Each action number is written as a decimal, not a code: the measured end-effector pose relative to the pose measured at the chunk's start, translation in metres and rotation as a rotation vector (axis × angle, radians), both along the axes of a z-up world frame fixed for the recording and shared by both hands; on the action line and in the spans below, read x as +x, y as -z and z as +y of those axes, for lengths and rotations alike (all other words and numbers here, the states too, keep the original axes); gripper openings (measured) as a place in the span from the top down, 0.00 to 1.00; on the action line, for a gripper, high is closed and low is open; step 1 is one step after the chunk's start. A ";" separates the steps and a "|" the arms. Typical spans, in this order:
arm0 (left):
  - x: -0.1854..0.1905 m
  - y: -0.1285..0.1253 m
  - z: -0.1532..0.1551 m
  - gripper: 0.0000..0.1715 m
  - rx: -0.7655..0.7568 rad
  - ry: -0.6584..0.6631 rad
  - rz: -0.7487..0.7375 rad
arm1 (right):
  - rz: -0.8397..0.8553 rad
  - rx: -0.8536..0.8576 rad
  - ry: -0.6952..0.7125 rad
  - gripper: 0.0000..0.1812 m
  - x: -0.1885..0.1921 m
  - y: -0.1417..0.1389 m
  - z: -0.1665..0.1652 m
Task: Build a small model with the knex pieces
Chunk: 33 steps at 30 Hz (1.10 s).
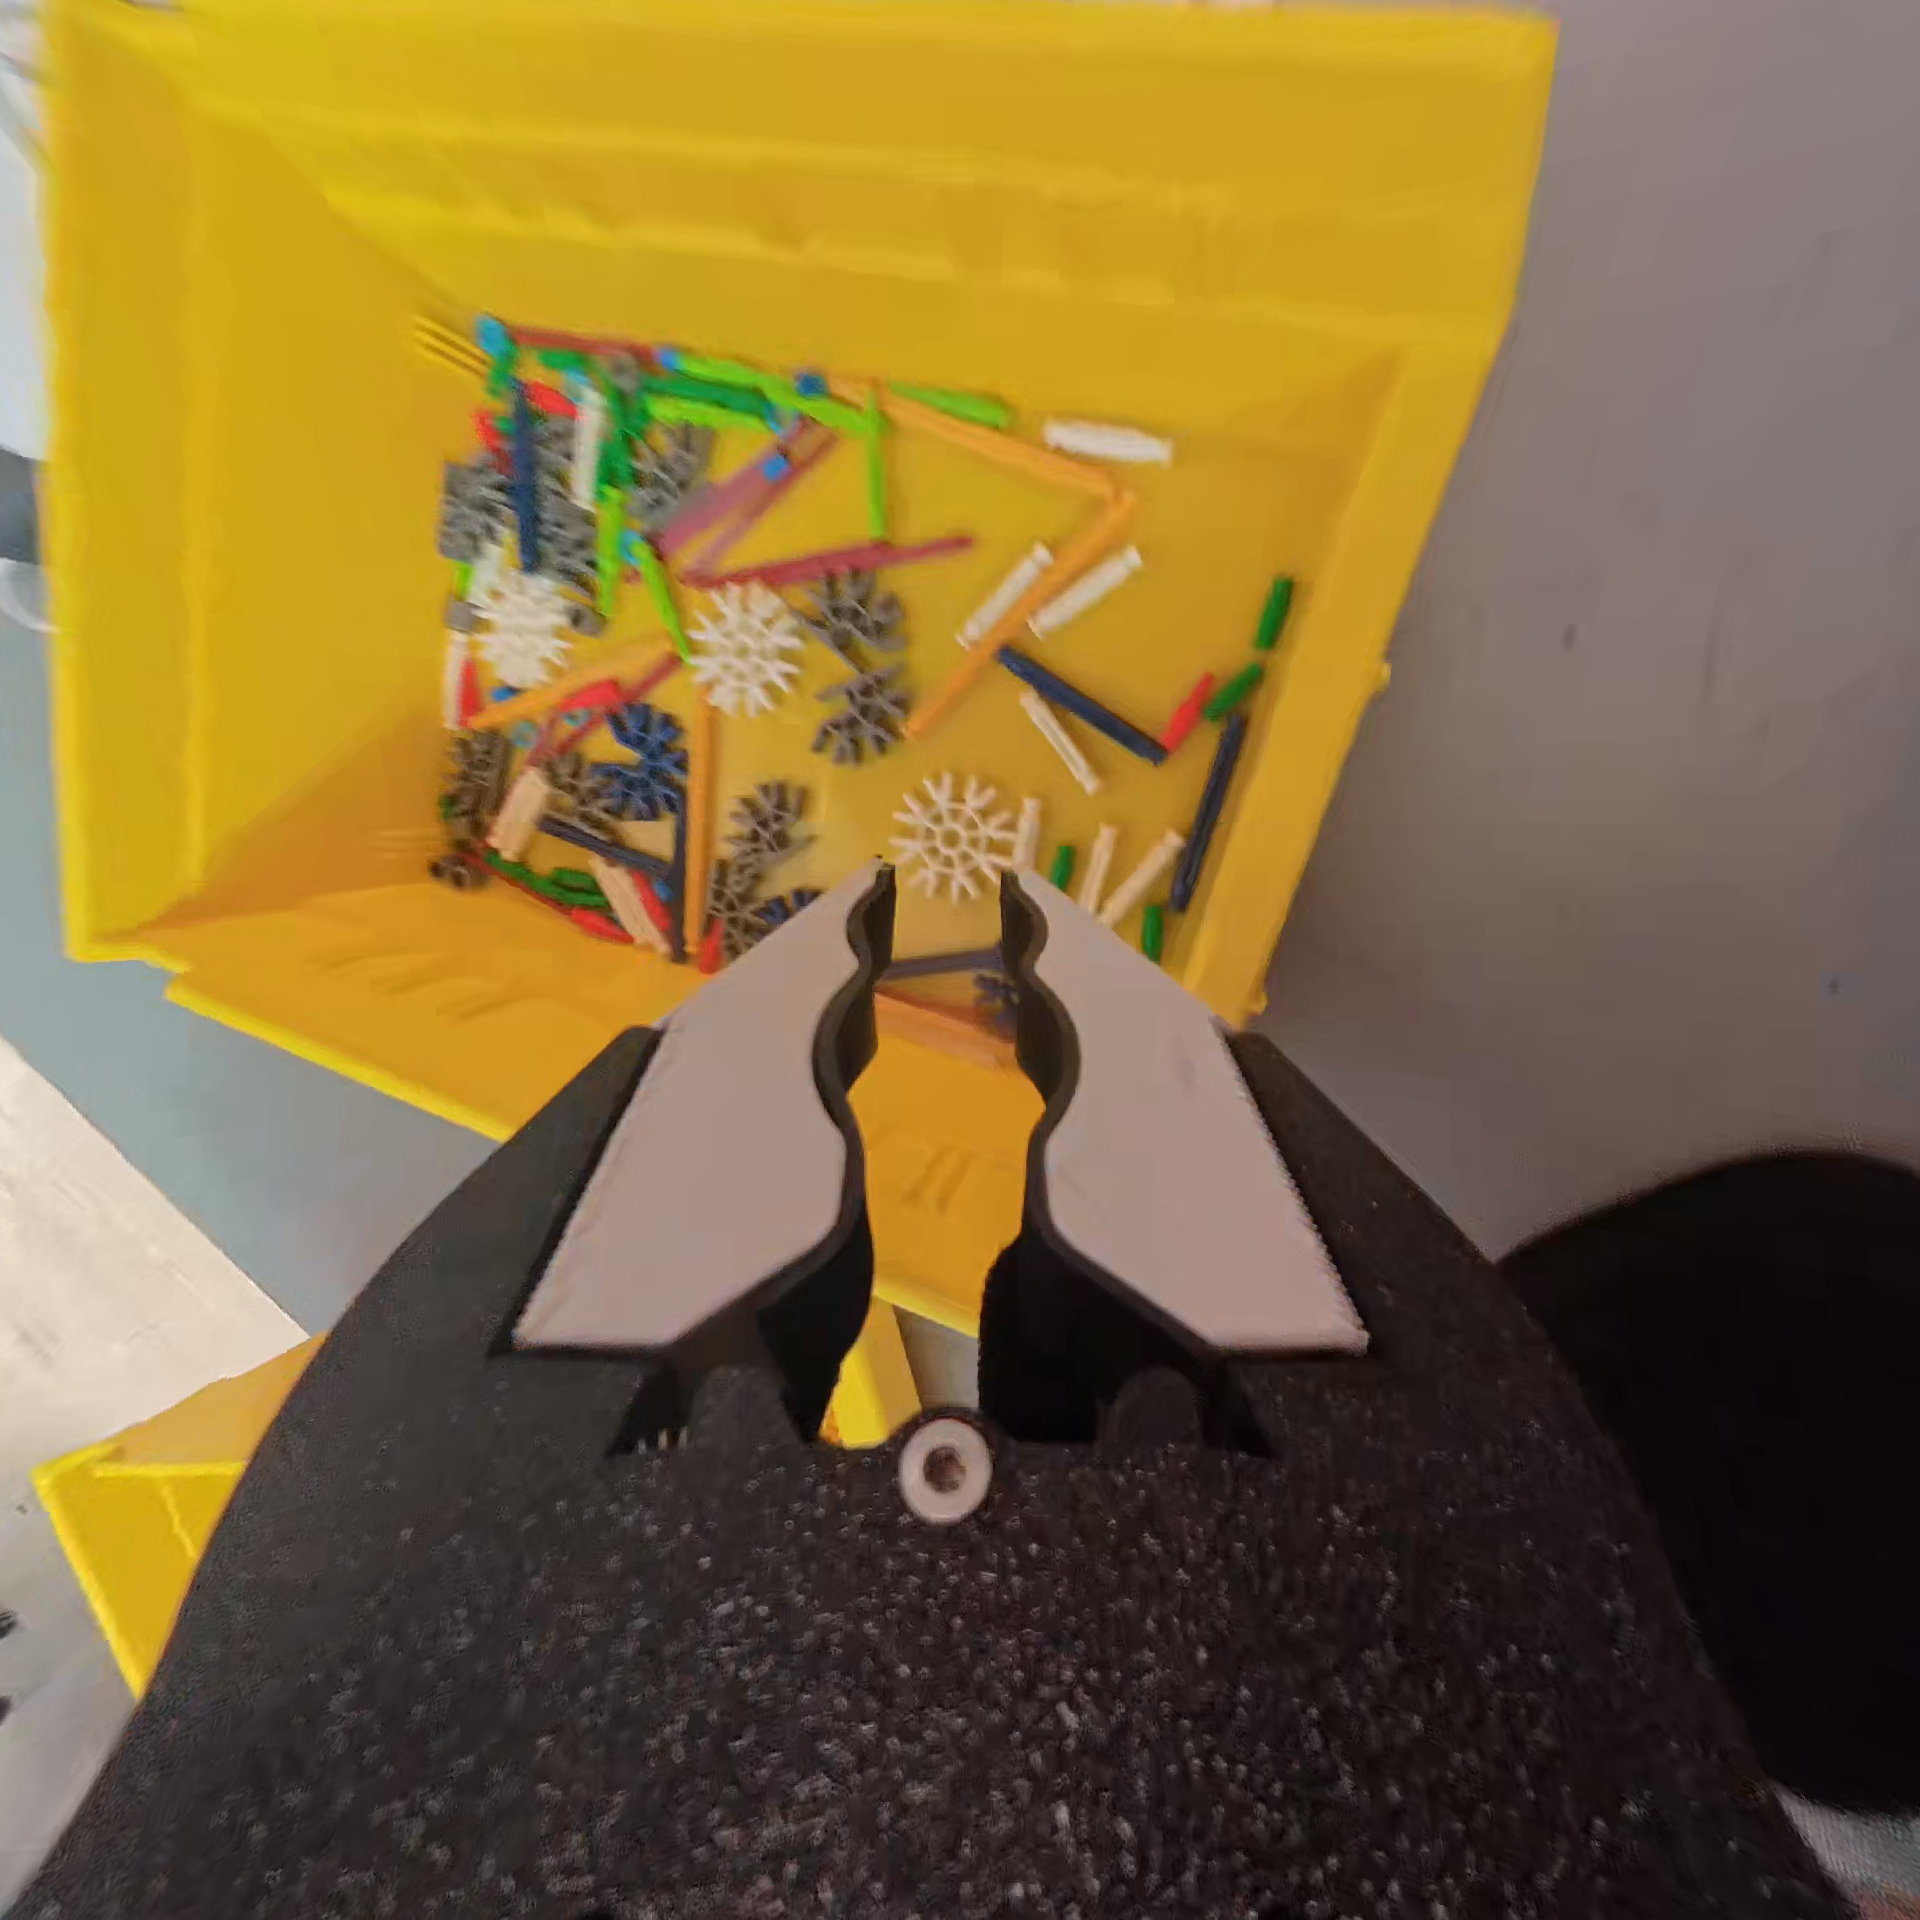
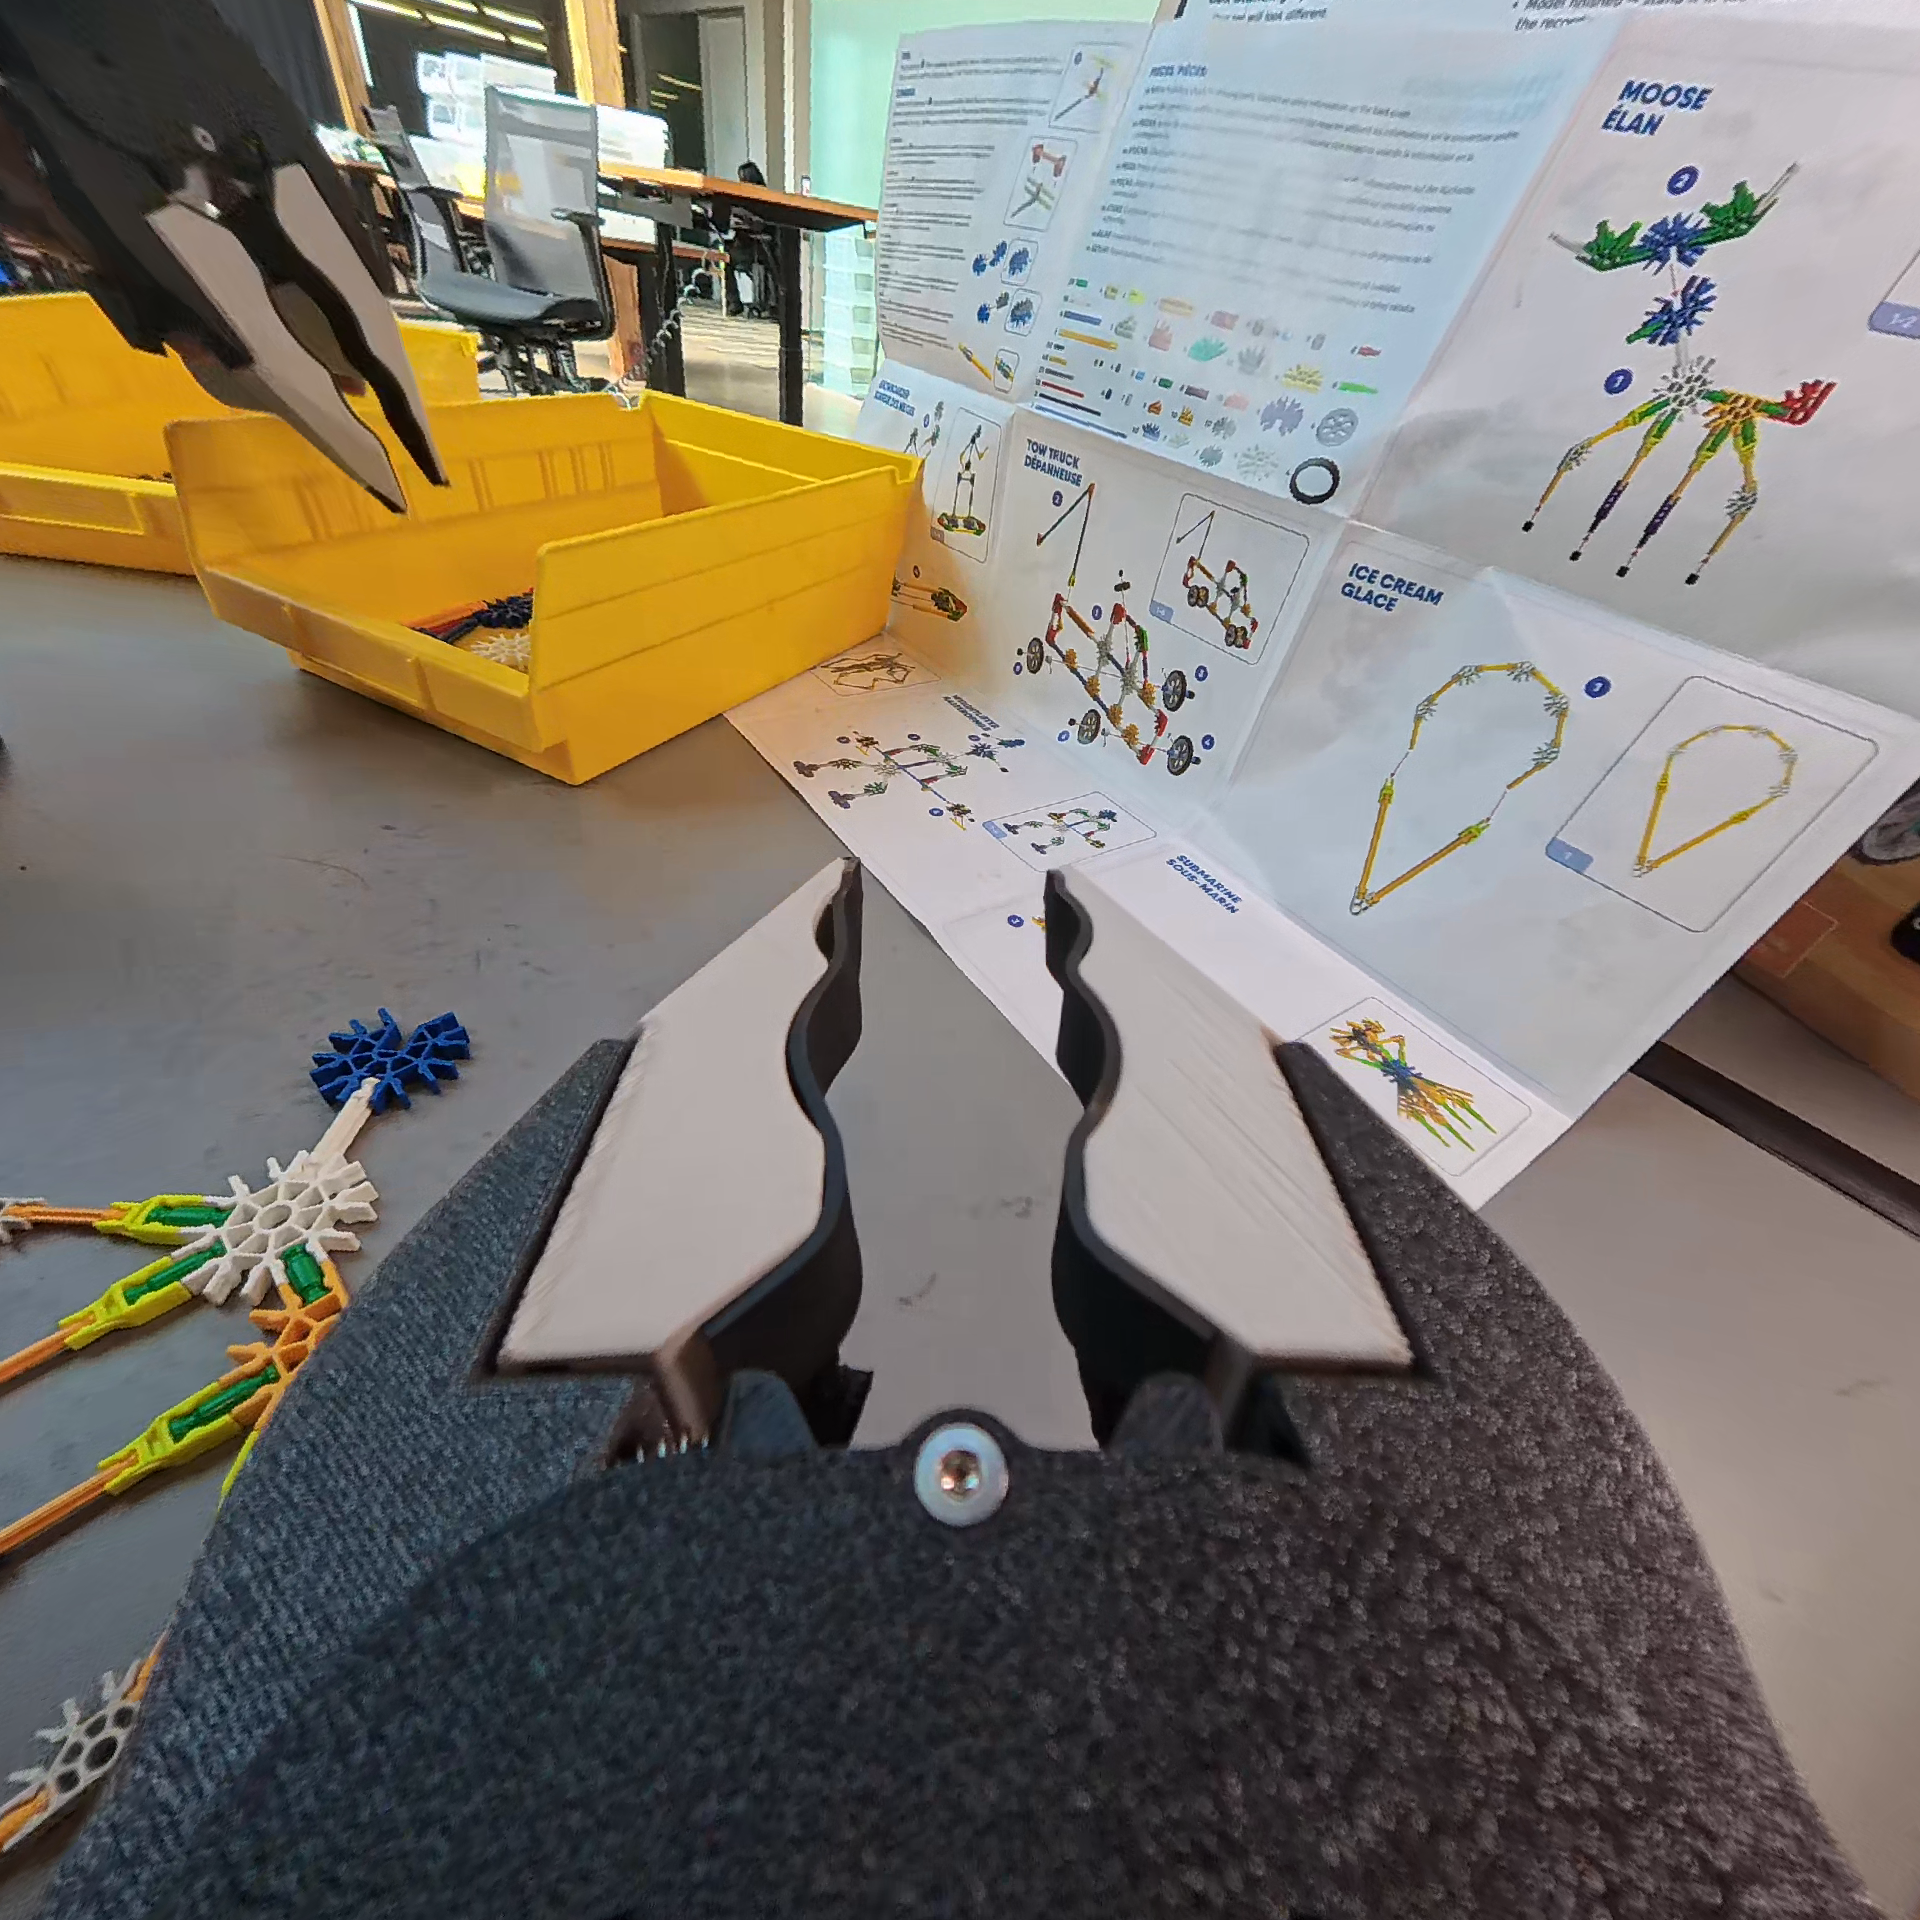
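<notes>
The left gripper (image 1: 940,883) hangs above the near end of the yellow bin (image 1: 1039,208), jaws parted by a narrow gap and empty. The right gripper (image 2: 951,883) sits low over the grey table (image 2: 260,831), jaws parted wider, also empty, its tips at the near edge of the folded instruction sheet (image 2: 1351,623), which lies just right of the bin.

Risks, as judged from this position:
- The loose parts (image 1: 790,644) in the bin overlap. A grasp on one rod would probably drag its neighbours along.
- The white wheel-shaped connector (image 1: 954,831), nearest the left tips, lies flat on the bin floor. The tips may slide over it.
- The part-built model (image 2: 208,1247), on the table in front of the bin and left of the right gripper, could be knocked by a sideways sweep.

Materials: the bin is smooth, rigid plastic with ribbed walls. The parts are thin plastic rods and toothed, snowflake-like discs. The gripper fingers have pale flat faces, wavy black inner edges, and grainy black bodies.
</notes>
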State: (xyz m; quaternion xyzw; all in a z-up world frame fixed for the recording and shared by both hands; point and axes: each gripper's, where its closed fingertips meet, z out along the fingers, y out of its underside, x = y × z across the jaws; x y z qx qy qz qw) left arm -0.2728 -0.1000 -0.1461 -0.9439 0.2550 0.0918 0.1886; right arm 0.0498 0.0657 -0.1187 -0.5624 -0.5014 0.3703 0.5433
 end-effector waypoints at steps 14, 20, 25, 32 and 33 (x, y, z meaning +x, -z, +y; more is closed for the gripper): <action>0.005 0.073 -0.010 0.94 -0.457 0.211 0.022 | -0.038 -0.003 -0.009 0.83 -0.001 0.009 0.001; 0.002 0.079 -0.013 0.94 -0.473 0.231 0.019 | -0.055 0.008 -0.019 0.83 -0.003 0.012 -0.003; 0.001 0.082 -0.012 0.97 -0.484 0.220 0.002 | -0.046 -0.004 -0.014 0.83 -0.002 0.011 -0.001; -0.001 0.083 -0.013 0.97 -0.500 0.209 -0.001 | -0.045 -0.007 -0.018 0.83 -0.002 0.011 -0.001; -0.001 0.083 -0.013 0.97 -0.501 0.208 0.002 | -0.049 -0.003 -0.020 0.83 -0.003 0.011 -0.002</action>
